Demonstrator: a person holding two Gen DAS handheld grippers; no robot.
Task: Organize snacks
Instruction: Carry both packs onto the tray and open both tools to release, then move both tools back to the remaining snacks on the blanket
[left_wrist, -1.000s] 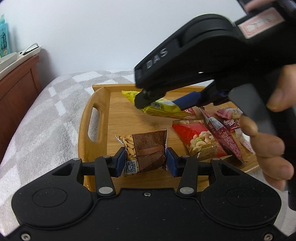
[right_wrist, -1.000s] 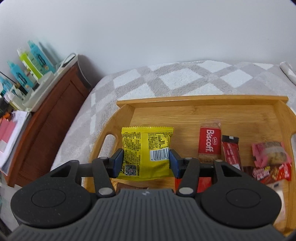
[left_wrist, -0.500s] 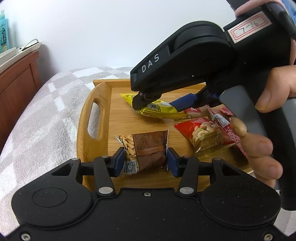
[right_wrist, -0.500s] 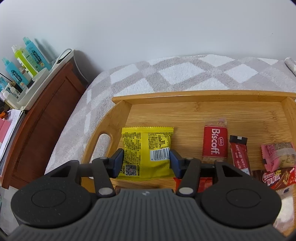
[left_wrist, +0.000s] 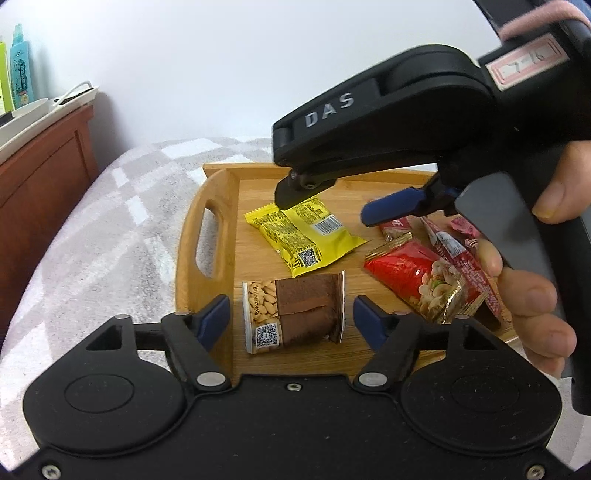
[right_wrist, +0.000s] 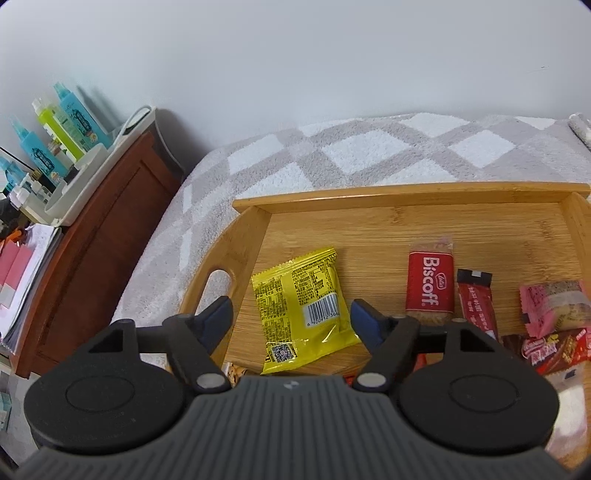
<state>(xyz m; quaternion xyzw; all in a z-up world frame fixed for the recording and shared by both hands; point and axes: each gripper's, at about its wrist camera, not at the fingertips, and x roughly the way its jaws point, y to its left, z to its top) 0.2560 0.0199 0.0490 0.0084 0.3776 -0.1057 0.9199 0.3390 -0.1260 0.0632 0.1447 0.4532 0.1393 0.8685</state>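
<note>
Two wide claws (left_wrist: 288, 314) (right_wrist: 290, 314) – wooden tray (right_wrist: 406, 195) on checked blanket (right_wrist: 332, 155), white wall behind

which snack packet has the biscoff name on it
The red Biscoff packet, lying flat on the wooden tray between the yellow packet and a slim red stick packet.

A: What colour is the tray (right_wrist: 406, 229)?

B: Honey-brown bamboo grain. It sits on a bed cover (right_wrist: 369, 151) of grey and white diamonds.

A: And the packets?

B: One yellow packet (right_wrist: 303, 306) with black print and a white barcode; one brown packet (left_wrist: 295, 314) with a peanut picture; a red Biscoff wrapper (right_wrist: 430, 282) with white lettering; a pink wrapper (right_wrist: 550, 302).

A: The tools?

B: Black, blue pads (left_wrist: 212, 321).
</note>
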